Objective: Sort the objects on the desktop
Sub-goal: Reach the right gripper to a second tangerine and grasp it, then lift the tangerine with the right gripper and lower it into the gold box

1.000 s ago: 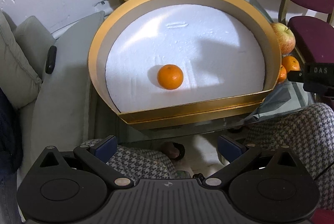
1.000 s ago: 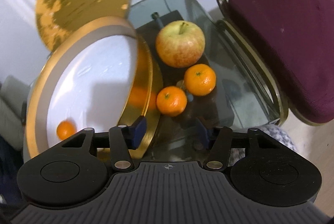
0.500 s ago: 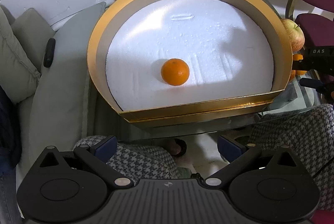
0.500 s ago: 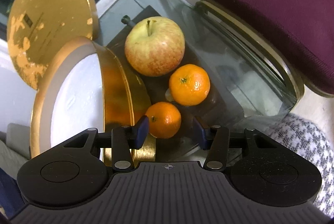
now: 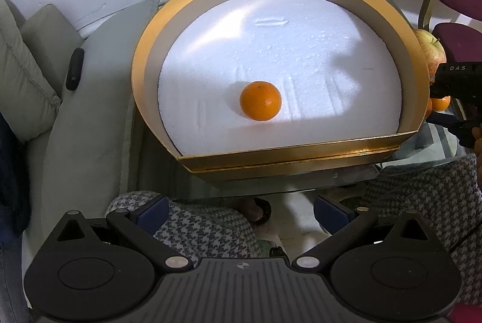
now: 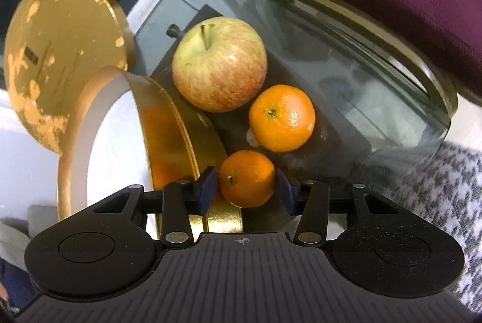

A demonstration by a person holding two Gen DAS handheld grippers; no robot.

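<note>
**Right gripper closes in on the nearest tangerine**

The right gripper (image 6: 245,187) sits low over the glass worktop (image 6: 346,88), its jaws closing with the nearest tangerine (image 6: 246,178) squarely between the blue pads. The left pad looks to be at the skin; a thin gap seems to remain on the right, so this is not a firm hold yet. A second tangerine (image 6: 281,117) lies just behind it, and the apple (image 6: 219,63) beyond that, hard by the gold box (image 6: 168,124).

Over on the other side, the left gripper (image 5: 239,211) hangs released and empty above the person's lap, looking down on the one tangerine in the box (image 5: 260,100), which rests on the white foam liner (image 5: 271,52).

The sound way to finish: squeeze gently across the fruit's widest part, stop once both pads bite, then lift straight up. The box wall is very close to the left finger, and the neighbouring tangerine could roll if nudged.
</note>
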